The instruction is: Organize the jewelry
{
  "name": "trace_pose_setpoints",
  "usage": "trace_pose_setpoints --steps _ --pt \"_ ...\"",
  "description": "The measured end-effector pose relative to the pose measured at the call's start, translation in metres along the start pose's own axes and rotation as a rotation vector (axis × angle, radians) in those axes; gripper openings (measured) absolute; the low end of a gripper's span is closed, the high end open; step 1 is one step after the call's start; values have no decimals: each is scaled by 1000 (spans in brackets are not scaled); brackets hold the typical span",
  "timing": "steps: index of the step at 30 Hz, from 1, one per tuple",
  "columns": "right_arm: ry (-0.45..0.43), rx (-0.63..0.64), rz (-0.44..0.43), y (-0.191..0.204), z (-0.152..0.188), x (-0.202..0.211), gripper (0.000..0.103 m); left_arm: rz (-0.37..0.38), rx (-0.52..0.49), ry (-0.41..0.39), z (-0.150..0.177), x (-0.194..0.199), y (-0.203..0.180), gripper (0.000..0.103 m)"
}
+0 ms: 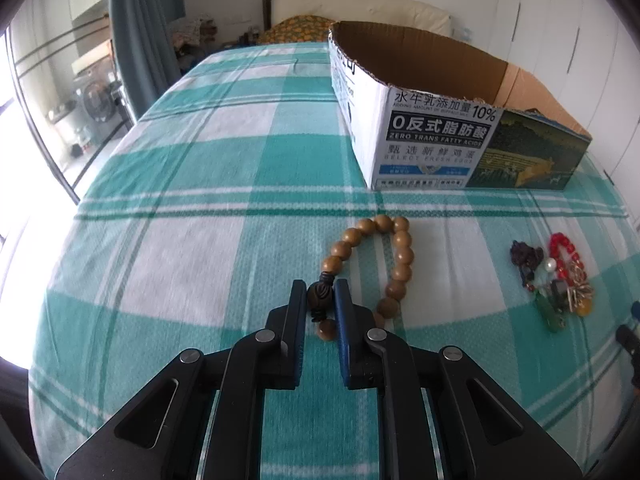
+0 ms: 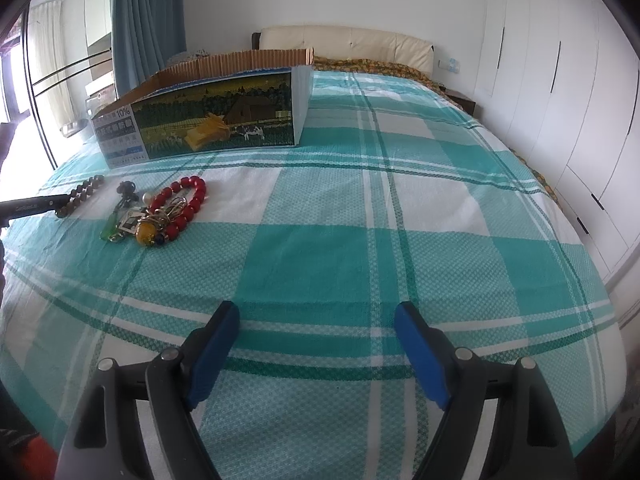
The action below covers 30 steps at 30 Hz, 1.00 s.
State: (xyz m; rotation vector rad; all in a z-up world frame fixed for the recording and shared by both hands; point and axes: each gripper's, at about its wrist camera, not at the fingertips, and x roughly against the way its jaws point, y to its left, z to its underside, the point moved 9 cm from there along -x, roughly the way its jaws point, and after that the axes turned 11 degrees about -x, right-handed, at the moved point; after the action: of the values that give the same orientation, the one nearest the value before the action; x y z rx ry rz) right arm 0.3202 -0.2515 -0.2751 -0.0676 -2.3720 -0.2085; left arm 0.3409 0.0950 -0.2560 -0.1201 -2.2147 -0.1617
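Jewelry lies on a bed (image 2: 400, 208) spread with a teal-and-white checked cover, in two lots near the front edge of an open carton. Nearest in the left wrist view, the left gripper (image 1: 320, 294) has its jaws clamped on the dark carved bead (image 1: 319, 293) of a wooden bead bracelet (image 1: 394, 256), which sits between the two blue pads; the rest of the tan loop curves away on the cover just beyond and to the right of the jaws. No earlier view tells how the jaws came there. Well to the right of that loop, apart from it, rests a small heap of mixed pieces (image 1: 560, 284): a red bead bracelet (image 1: 564, 252), a dark carved pendant (image 1: 526, 258), a white pearl, a green stone drop, an amber bead and some gold-coloured metal links, tangled so that single pieces are hard to separate. In the right wrist view the right gripper (image 2: 316, 344) hangs over bare cover, its jaws wide apart with nothing between them, well away from the heap, which appears up to its left. Farther back stands the cardboard carton (image 1: 436, 140), printed with Chinese text and a farm picture, its top open. Beyond it are a padded cream headboard (image 2: 348, 44), a blue curtain (image 2: 144, 20) on the left and white wardrobe doors (image 2: 560, 92) on the right.
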Motion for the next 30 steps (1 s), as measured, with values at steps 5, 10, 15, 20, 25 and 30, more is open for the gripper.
trace_pose_setpoints --steps 5,10,15,20,25,30 --pt "69 -61 -174 26 -5 8 82 35 44 -5 19 15 -5 14" --pt "91 -8 -285 66 -15 4 75 64 63 -35 11 13 -8 35" --pt "135 43 -320 92 -19 -9 42 29 36 -42 9 11 -13 71" --pt "116 108 -406 124 -25 -3 39 39 40 -42 8 10 -11 76" --pt "146 229 -357 140 -24 -22 38 40 36 -41 10 10 -12 79" --pt "161 349 -335 147 -25 -33 24 48 25 -37 10 10 -15 84"
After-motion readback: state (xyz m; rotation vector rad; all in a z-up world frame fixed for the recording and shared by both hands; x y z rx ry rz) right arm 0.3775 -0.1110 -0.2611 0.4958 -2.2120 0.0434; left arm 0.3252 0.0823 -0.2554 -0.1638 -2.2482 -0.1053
